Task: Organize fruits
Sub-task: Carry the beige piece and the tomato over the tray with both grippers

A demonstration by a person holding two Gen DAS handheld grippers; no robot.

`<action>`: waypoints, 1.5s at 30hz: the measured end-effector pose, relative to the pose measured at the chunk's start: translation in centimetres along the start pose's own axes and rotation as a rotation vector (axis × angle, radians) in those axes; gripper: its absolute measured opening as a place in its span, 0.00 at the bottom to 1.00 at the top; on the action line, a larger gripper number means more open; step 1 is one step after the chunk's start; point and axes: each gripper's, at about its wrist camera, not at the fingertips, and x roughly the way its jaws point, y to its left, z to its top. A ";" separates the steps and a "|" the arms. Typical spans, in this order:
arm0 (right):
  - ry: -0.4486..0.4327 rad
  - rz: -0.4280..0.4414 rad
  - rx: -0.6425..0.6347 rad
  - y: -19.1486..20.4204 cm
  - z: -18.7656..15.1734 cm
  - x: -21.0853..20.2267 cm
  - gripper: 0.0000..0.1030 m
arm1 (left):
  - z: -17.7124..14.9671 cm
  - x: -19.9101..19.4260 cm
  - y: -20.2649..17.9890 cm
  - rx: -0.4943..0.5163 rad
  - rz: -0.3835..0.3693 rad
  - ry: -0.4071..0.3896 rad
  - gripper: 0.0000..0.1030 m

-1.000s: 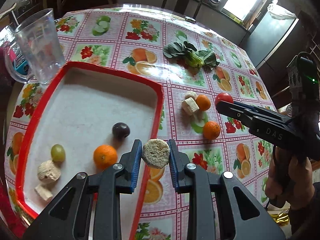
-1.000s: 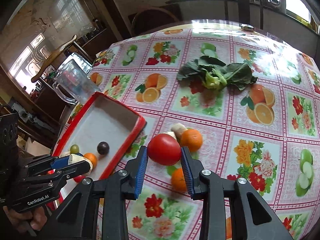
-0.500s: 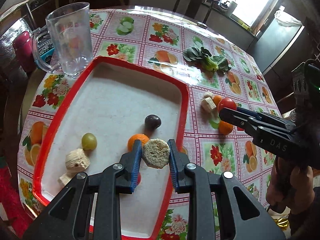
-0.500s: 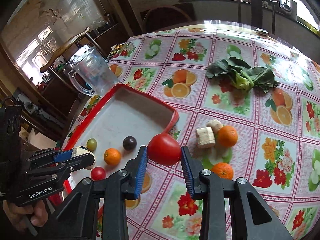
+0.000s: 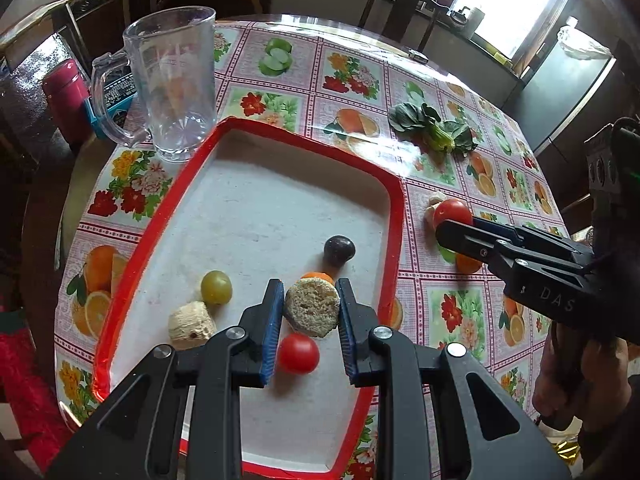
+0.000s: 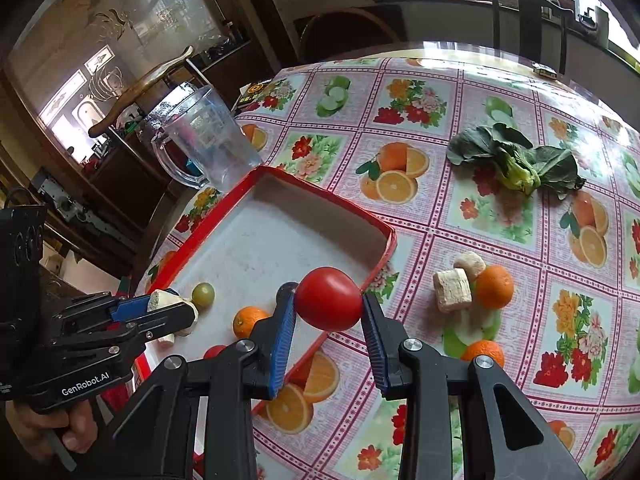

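My left gripper point(image 5: 308, 312) is shut on a beige banana chunk point(image 5: 312, 307), held above the near part of the red-rimmed tray point(image 5: 394, 216). In the tray lie a green grape point(image 5: 216, 287), a dark plum point(image 5: 339, 251), an orange point(image 5: 318, 277) partly hidden by the chunk, a small red tomato point(image 5: 298, 353) and another banana chunk point(image 5: 191, 324). My right gripper point(image 6: 329, 312) is shut on a red tomato point(image 6: 329, 298), held over the tray's right rim point(image 6: 380, 256). Two oranges point(image 6: 494, 286) point(image 6: 482, 352) and two banana chunks point(image 6: 452, 290) point(image 6: 470, 264) lie on the cloth to the right.
A clear plastic mug point(image 5: 174, 80) stands at the tray's far left corner. A leafy green vegetable point(image 6: 516, 162) lies further back on the flowered tablecloth. The table edge runs close to the tray's left side; chairs stand behind the table.
Both grippers have moved left with their loads: the left one now hangs over the tray's floor, the right one has come from the loose fruit to the tray's rim.
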 end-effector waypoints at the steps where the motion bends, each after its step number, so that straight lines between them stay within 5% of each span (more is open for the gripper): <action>1: 0.000 0.001 -0.001 0.1 0.1 0.1 0.33 | 0.1 0.0 0.1 -0.002 0.002 0.000 0.23; 20: 0.032 0.013 -0.006 1.2 2.4 3.5 0.33 | 2.1 1.4 2.8 -0.030 0.021 0.012 0.23; 45: 0.150 0.013 0.008 0.9 3.0 11.1 0.35 | 5.1 8.4 5.6 -0.035 0.077 0.118 0.23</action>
